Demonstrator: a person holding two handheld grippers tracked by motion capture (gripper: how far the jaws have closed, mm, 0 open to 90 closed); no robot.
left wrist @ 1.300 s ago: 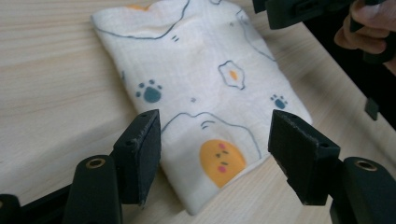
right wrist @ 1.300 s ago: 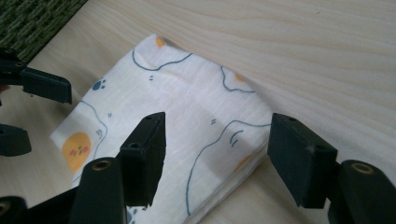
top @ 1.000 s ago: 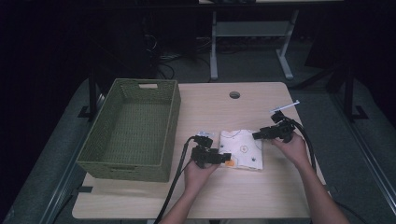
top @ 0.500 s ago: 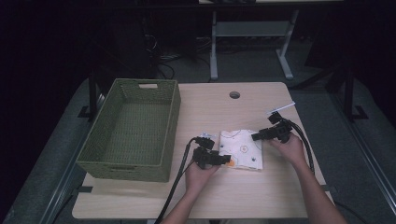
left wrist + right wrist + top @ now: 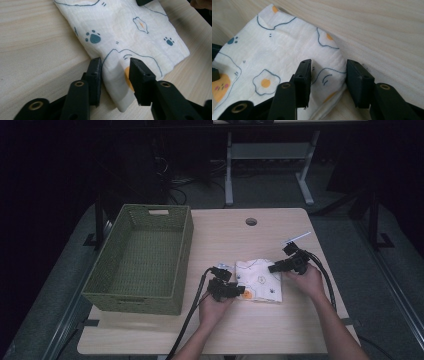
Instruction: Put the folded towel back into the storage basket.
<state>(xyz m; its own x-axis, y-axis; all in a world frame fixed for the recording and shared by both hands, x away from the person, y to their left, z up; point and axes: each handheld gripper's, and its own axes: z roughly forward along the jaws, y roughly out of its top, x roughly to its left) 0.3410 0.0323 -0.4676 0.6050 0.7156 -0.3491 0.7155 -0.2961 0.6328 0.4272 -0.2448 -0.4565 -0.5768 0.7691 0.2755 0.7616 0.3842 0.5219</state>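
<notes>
Both tongs are closing in on a folded white cloth printed with eggs and paw marks (image 5: 260, 281).
It is lying on the pale wooden table (image 5: 260, 330); the left tongs (image 5: 115, 63) and right tongs (image 5: 328, 67) have just been narrowing, half-open, each straddling a corner fold without pinching it.

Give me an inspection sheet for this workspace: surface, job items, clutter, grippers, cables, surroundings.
Surface: light wood table, round hole near the far edge.
Job's things: folded printed cloth lying flat.
Clutter: green woven basket, nothing seen inside.
Grippers: left gripper and right gripper each straddle a cloth edge; jaws have just been closing, pads not yet pressing.
Cables: black cable trails from left gripper; another from right.
Surroundings: dark room, table legs behind.
</notes>
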